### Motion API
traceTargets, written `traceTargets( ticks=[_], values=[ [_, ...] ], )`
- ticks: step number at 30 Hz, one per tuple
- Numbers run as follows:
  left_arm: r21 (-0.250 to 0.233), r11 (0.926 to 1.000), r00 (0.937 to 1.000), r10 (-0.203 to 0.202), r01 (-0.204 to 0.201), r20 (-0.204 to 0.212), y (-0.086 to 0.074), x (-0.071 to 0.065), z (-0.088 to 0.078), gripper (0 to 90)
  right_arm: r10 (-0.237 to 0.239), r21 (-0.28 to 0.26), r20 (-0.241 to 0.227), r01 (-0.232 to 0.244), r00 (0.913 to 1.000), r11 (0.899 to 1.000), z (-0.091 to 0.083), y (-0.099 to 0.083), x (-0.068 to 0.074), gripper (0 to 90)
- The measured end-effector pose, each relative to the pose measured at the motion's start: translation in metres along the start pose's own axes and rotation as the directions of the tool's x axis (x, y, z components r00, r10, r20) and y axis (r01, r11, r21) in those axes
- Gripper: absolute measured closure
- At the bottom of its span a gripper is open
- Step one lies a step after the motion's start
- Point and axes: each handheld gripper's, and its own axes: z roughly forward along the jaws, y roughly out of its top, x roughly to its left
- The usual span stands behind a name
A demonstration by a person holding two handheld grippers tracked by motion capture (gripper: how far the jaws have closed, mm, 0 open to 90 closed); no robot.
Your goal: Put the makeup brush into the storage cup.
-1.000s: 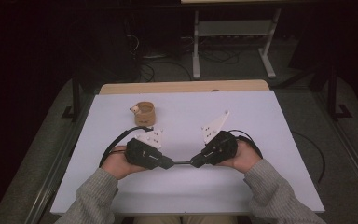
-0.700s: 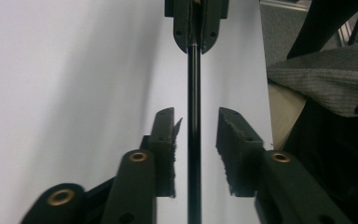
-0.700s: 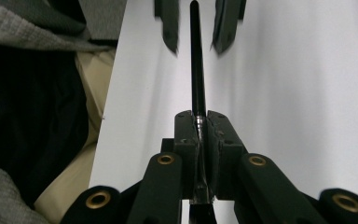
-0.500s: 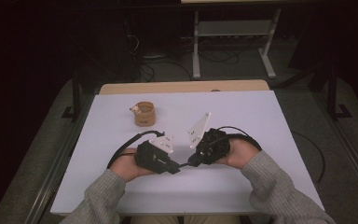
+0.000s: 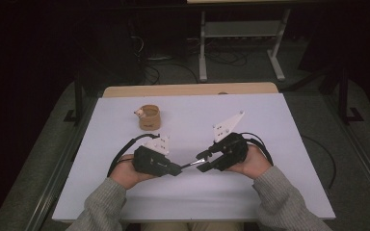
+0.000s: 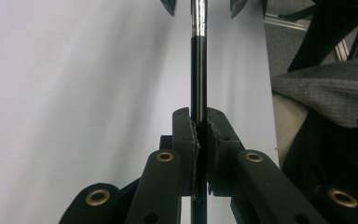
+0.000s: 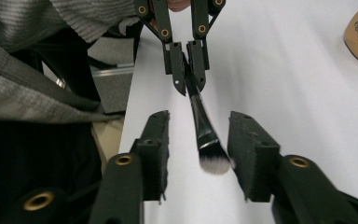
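Since the earlier frames, both grippers have been drawn closer to the table's near edge, and the right jaws have just been opening. At the left, the left gripper [image 5: 176, 168] is clamped on the black handle of a makeup brush [image 7: 204, 128], which is held level above the white table [image 5: 289, 125], presumably to be passed across. Its bristle end lies between the parted jaws of the right gripper [image 5: 203, 156], untouched. One brush and one brown cup [image 5: 149, 117] are counted.
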Motion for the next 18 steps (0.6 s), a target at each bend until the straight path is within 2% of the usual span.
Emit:
traceTargets(
  ticks=[2,5,7,11,13,15,17,18],
  values=[
    [0.001,1.0000,1.0000,-0.001,0.001,0.004,0.000,0.000,0.001,83.7,0.004,-0.017,-0.012,-0.005,0.9999,1.000,0.002,-0.001,-0.002,64.7],
    [0.009,1.0000,1.0000,0.002,-0.002,0.007,0.000,-0.002,0.002,83.7,-0.018,-0.014,-0.023,0.018,0.9996,1.000,0.004,-0.001,-0.003,80.4],
    [0.016,0.9998,0.9999,0.011,-0.011,0.002,0.001,-0.002,0.003,83.7,-0.004,-0.021,-0.046,0.003,0.9989,1.000,0.004,-0.001,-0.005,81.2],
    [0.023,0.9997,1.0000,0.004,-0.004,0.000,0.000,-0.001,0.004,83.3,-0.005,-0.010,-0.058,0.004,0.9983,1.000,0.005,0.000,-0.008,82.1],
    [0.027,0.9996,0.9999,0.001,-0.001,0.011,0.000,-0.001,0.006,82.2,-0.007,0.013,-0.060,0.008,0.9982,1.000,0.006,0.001,-0.007,82.5],
    [0.022,0.9998,0.9999,-0.002,0.002,0.014,0.002,-0.002,0.007,76.4,-0.009,0.044,-0.056,0.012,0.9984,0.999,0.007,0.003,-0.006,82.6],
    [0.019,0.9998,0.9998,-0.003,0.002,0.019,0.005,-0.002,0.007,75.5,-0.029,0.097,-0.042,0.033,0.9987,0.995,0.009,0.007,-0.004,82.7],
    [0.018,0.9998,0.9998,-0.003,0.002,0.022,0.006,-0.002,0.008,75.1,-0.055,0.115,-0.035,0.058,0.9979,0.992,0.010,0.010,-0.004,82.7]
  ],
)
